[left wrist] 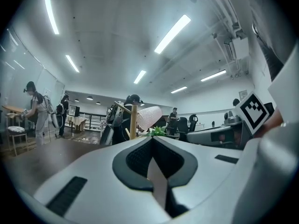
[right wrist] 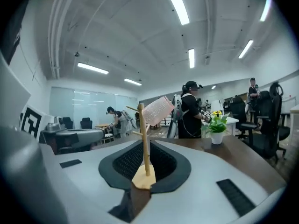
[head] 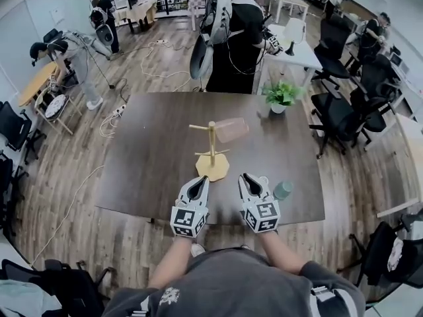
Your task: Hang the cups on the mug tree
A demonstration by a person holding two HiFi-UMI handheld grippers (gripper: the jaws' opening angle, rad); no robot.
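Note:
The wooden mug tree stands in the middle of the dark table. A pink translucent cup hangs on its right peg. A green cup stands on the table just right of my right gripper. Both grippers hover at the table's near edge and point at the tree. The left gripper is shut and empty; so is the right one, with only a thin slit between its jaws. The left gripper view shows the tree and pink cup ahead. In the right gripper view the tree and cup appear closer.
A small potted plant sits at the table's far right. A person stands just beyond the far edge. Office chairs crowd the right side. Cables lie on the wooden floor to the left.

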